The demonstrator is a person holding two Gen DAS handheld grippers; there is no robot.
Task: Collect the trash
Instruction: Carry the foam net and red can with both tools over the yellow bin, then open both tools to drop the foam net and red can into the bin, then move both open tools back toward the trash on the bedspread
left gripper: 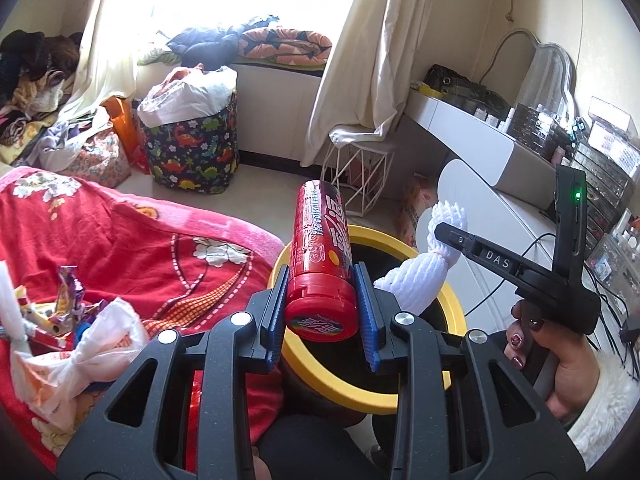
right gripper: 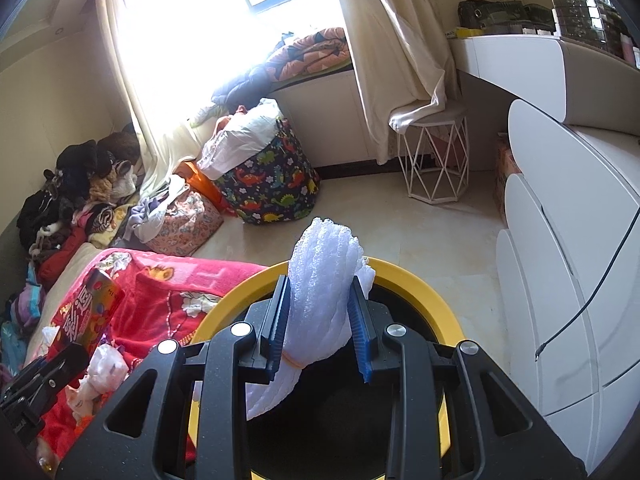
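My left gripper (left gripper: pixel 322 312) is shut on a red candy tube (left gripper: pixel 322 256), held over the near rim of a yellow-rimmed black bin (left gripper: pixel 454 304). The tube also shows at the left of the right wrist view (right gripper: pixel 90 312). My right gripper (right gripper: pixel 320 322) is shut on a bundle of white foam netting (right gripper: pixel 320 276), held above the bin (right gripper: pixel 420 284). The netting (left gripper: pixel 416 276) and the right gripper (left gripper: pixel 452 238) also show in the left wrist view, over the bin's far side.
A red floral blanket (left gripper: pixel 132 236) on the bed carries wrappers (left gripper: pixel 68 300) and a knotted plastic bag (left gripper: pixel 80 364). A dinosaur-print hamper (left gripper: pixel 192 144), a white wire stool (left gripper: pixel 360 176) and a white dresser (right gripper: pixel 560 260) stand around the floor.
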